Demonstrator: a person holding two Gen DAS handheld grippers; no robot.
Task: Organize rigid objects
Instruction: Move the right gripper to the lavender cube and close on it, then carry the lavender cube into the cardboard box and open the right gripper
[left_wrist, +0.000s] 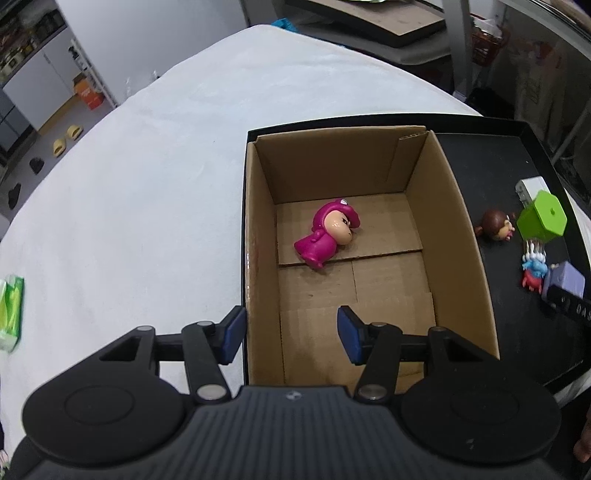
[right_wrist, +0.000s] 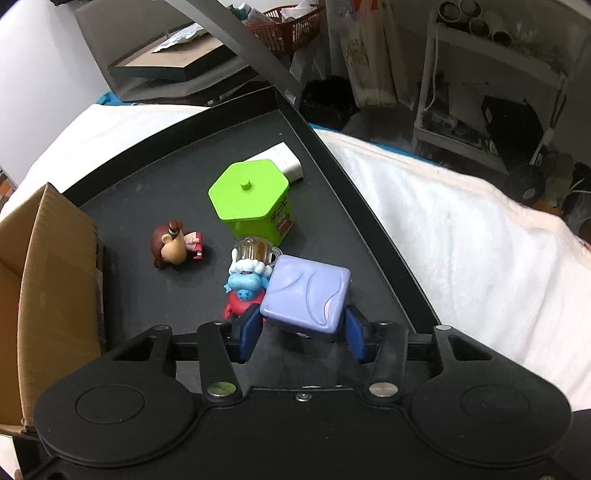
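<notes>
My left gripper (left_wrist: 291, 334), fingers apart and empty, hovers over the cardboard box (left_wrist: 458, 236) holding a pink figure (left_wrist: 327, 234); only my right view shows the right gripper (right_wrist: 303, 334) with its fingers around the lilac block (right_wrist: 306, 293).

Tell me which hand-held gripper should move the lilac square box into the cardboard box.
Right. The right hand-held gripper already straddles the lilac square box on the black tray; the left hand-held gripper hangs open over the cardboard box.
</notes>
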